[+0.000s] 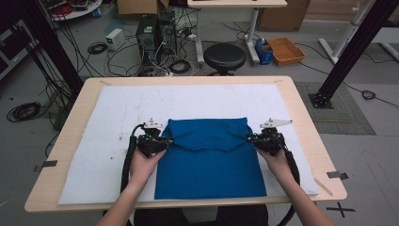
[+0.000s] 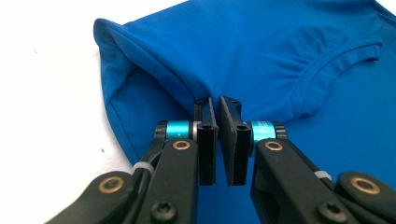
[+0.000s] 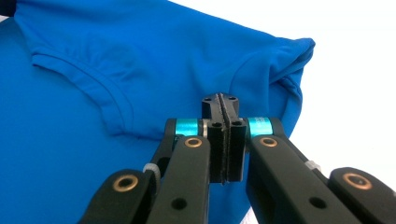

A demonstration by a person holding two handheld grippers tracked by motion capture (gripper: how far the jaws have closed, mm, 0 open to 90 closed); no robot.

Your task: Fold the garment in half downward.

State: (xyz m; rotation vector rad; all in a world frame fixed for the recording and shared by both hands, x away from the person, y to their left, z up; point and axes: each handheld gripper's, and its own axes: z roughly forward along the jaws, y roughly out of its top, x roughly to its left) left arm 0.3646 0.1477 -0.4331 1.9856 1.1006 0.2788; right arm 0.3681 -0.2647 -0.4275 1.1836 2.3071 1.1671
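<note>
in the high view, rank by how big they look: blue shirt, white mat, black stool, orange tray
1. white mat
2. blue shirt
3. black stool
4. orange tray
The stool and tray stand farther from the camera, so their true sizes are unsure.

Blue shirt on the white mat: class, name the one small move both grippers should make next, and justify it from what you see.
Probably lift both grippers together and carry the pinched fold toward the near hem. The left gripper and right gripper are each shut on an edge of the blue shirt, whose top part is already folded over with the collar facing up, so the fold looks only partly made.
</note>
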